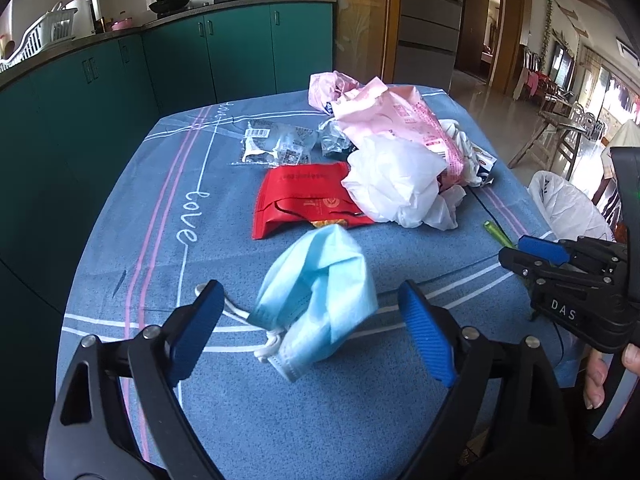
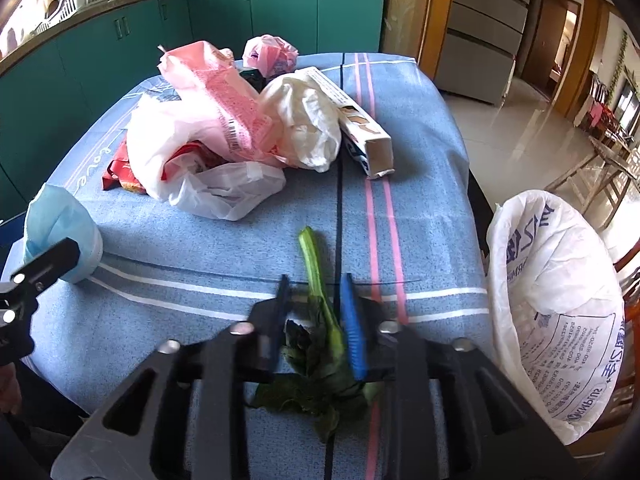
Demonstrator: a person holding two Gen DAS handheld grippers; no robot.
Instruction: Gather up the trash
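Rubbish covers the far half of the worktop (image 1: 132,216), which is draped in a blue cloth with white and pink stripes: a pink printed plastic bag (image 2: 216,96), crumpled white plastic bags (image 1: 396,184), a flat red foil packet (image 1: 308,200), clear wrappers (image 1: 276,144) and a long cardboard box (image 2: 360,132) lie heaped together, probably left as one pile to be cleared piece by piece.

Nearer, a crumpled light-blue disposable face mask (image 1: 320,296) with white ear loops sits between the fingers of the left gripper (image 1: 312,328). Its jaws stand wide apart, with neither pad on the mask, so the mask lies loose on the cloth, either about to be taken or just let go (the frames do not say which).

The right gripper (image 2: 316,324) straddles a wilted green leafy vegetable stalk (image 2: 316,272) near the worktop's right edge. The jaws are partly drawn in around the stem; the right pad lies against it, but whether the left pad presses I cannot tell.

A large white printed sack (image 2: 552,320) stands open just beside that edge, evidently placed there as the bin, so the stalk needs only a short swing to the right.
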